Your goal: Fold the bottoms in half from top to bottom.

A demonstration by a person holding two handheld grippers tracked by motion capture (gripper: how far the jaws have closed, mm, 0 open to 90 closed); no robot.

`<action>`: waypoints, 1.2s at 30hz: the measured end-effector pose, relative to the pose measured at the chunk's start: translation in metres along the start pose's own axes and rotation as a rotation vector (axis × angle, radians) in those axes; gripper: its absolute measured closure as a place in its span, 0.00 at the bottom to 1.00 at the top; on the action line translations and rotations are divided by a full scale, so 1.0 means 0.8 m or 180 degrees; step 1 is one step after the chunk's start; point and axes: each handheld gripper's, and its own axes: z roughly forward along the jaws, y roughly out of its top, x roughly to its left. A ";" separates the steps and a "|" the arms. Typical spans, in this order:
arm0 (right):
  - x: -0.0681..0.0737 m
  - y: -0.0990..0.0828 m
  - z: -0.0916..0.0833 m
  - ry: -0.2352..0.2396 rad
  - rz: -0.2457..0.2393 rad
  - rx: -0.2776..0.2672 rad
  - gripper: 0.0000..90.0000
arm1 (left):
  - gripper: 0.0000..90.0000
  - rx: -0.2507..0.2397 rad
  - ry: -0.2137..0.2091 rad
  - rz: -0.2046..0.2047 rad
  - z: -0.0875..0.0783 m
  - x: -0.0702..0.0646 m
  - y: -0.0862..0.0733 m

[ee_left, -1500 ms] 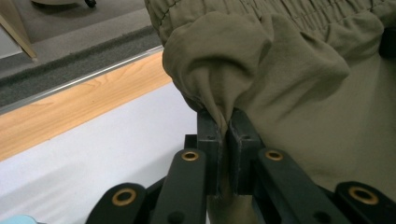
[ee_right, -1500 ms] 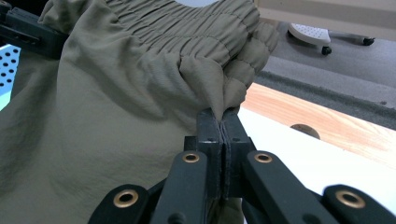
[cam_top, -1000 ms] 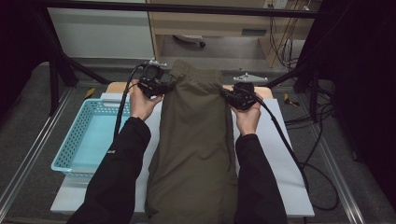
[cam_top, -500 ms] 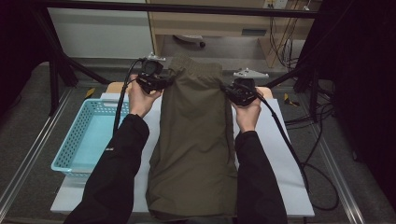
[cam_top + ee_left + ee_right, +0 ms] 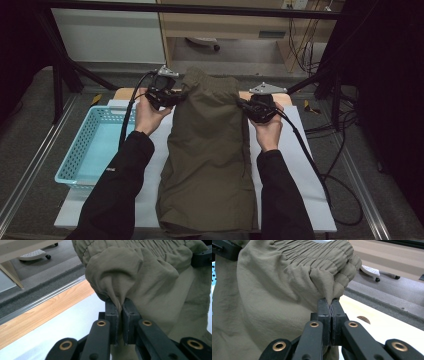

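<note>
Olive trousers [image 5: 210,145] span between our left gripper [image 5: 167,96] and right gripper [image 5: 256,110], each clamped on a waistband corner. The high view adds a blue basket [image 5: 85,150] beside them.

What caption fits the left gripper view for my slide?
Left gripper fingers shut on a bunched fold of the olive trousers, beside their elastic waistband.

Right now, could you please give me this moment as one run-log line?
left tool: shut on trousers | right tool: shut on trousers | grip: waistband corners | trousers: lengthwise on table
</note>
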 end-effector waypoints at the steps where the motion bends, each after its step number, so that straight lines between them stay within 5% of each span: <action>1: 0.001 -0.002 -0.001 0.0011 0.0009 -0.0001 0.99 | 0.93 0.0003 -0.0012 -0.0010 -0.001 -0.001 -0.002; 36: 0.038 -0.039 -0.041 0.0224 -0.0274 -0.0026 0.99 | 0.93 0.0113 -0.0193 0.0092 -0.036 -0.034 -0.061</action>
